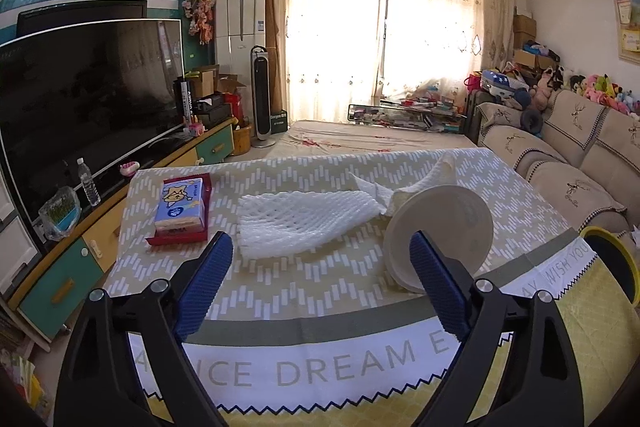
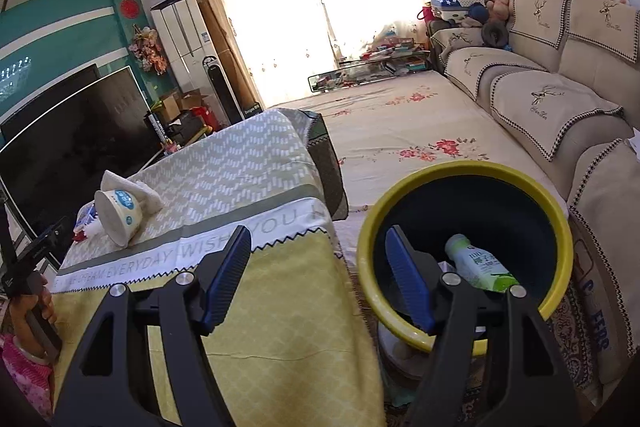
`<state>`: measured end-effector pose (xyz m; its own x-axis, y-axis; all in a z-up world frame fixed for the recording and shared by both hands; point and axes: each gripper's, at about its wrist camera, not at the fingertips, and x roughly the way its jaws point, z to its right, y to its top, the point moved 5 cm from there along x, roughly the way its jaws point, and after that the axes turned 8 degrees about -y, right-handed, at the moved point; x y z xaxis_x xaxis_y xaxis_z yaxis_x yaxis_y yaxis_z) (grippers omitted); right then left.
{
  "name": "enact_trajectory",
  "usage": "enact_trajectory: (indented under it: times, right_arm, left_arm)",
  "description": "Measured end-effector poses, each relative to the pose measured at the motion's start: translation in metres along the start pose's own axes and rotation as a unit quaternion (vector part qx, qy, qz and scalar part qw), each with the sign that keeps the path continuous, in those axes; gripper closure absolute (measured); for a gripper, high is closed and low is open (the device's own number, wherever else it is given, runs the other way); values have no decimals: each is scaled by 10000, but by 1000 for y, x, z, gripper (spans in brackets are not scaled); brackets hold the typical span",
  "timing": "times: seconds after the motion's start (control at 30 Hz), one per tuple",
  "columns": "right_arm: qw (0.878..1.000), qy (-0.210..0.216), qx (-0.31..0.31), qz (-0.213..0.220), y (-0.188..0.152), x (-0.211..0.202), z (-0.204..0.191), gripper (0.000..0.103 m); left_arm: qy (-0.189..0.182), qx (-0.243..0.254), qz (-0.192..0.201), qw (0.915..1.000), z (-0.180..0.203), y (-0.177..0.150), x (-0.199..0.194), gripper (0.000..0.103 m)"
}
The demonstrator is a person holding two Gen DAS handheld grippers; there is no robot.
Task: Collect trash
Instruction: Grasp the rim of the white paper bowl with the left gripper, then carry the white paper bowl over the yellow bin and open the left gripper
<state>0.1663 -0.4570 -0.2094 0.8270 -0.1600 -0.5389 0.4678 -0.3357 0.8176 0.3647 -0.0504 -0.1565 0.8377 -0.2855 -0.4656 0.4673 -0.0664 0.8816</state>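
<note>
On the cloth-covered table [image 1: 280, 291] a white paper bowl [image 1: 444, 223] lies on its side, just beyond the right finger of my left gripper [image 1: 320, 247]. That gripper is open with nothing between its pads. A white foam net [image 1: 304, 223] lies flat ahead of it, and a crumpled paper napkin [image 1: 404, 183] sits behind the bowl. My right gripper [image 2: 318, 243] is open and empty at the table's corner. Its right finger overlaps the yellow-rimmed bin [image 2: 460, 171], which holds a green-and-white bottle [image 2: 480, 263]. The bowl [image 2: 120, 215] also shows in the right wrist view.
A tissue pack on a red tray [image 1: 182, 205] stands at the table's left. The TV cabinet [image 1: 52, 283] with a water bottle [image 1: 89, 183] runs along the left, and a sofa [image 2: 560, 99] along the right. A hand [image 2: 32, 307] holds the left gripper's handle.
</note>
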Motion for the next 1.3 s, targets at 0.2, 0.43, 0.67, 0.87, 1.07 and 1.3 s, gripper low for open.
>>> enact_trajectory:
  times: [0.2, 0.43, 0.67, 0.87, 1.07, 1.3]
  right_arm:
    - [9995, 6, -263, 157, -2, -4, -23, 36]
    - [9997, 5, -225, 105, -1, 0, -24, 35]
    - [9997, -8, -176, -142, -4, 11, -22, 35]
    - [9994, -123, -277, -194, -5, 14, -29, 35]
    - [9990, -261, -303, -200, -4, 15, -32, 35]
    - [9990, -317, -249, -189, -4, 15, -29, 35]
  left_arm:
    - [-146, 367, -603, 9974, 27, -2, 27, 36]
    - [-182, 677, -1006, 9925, 47, 10, 71, 45]
    - [-462, 417, -1197, 9909, 47, 8, 92, 71]
    - [-721, 385, -1176, 9897, 52, 5, 92, 97]
    - [-805, 645, -1168, 9878, 60, 2, 84, 97]
    - [-1220, 1134, -834, 9825, 93, 17, 44, 97]
